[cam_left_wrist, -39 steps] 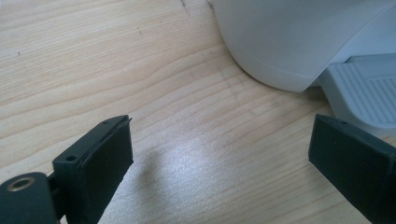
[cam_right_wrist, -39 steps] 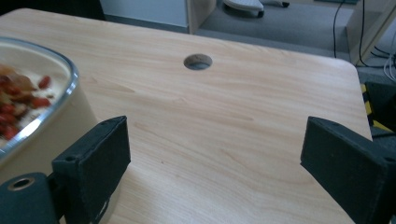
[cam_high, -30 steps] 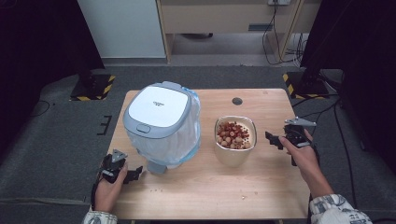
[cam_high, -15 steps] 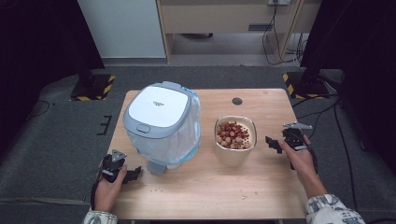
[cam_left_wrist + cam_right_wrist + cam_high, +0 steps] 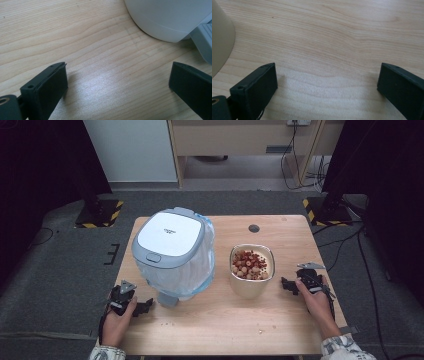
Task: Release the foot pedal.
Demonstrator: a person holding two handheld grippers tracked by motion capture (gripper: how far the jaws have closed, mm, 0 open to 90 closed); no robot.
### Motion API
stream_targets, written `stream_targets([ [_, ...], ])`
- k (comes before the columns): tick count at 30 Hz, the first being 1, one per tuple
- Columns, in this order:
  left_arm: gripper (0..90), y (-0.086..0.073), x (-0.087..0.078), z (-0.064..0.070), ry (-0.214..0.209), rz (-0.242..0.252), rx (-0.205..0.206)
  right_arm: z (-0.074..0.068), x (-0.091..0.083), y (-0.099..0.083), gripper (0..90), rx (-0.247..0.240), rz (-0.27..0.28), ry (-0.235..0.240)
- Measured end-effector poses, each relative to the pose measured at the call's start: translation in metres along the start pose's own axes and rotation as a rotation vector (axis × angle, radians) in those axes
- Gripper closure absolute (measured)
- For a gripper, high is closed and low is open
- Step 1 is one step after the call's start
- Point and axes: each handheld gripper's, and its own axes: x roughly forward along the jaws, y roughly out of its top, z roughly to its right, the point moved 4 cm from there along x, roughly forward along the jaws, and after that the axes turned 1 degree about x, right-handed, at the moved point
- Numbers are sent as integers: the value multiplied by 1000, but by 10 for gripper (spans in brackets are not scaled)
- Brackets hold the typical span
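Since a second ago the right gripper (image 5: 286, 284) has come down and back toward the person, from beside the upper rim of the cream container to a spot low on the counter (image 5: 280, 240) just right of that container's base; the left gripper (image 5: 142, 306) has hardly shifted. Both grippers now rest at the near part of the wooden counter, each held in a hand, and each has its jaws spread wide with nothing between them, as the left gripper view and the right gripper view show bare wood grain in the gap. The cream container (image 5: 251, 279), filled with reddish and pale round pieces, stands right of centre, close to the right gripper but not touching it; its curved side shows at the left edge of the right gripper view (image 5: 219, 37). A white appliance with a grey-blue lid (image 5: 172, 251) stands left of centre, just beside the container, with the left gripper near its front foot; its white wall shows at the top of the left gripper view (image 5: 170, 20). A few small crumbs (image 5: 260, 332) lie on the counter's near part.
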Motion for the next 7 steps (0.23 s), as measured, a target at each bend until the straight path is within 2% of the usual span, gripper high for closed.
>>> stream_targets([
  [7,0,0,1,1,-5,7,2,1,0,-1,17,12,-2,-14],
])
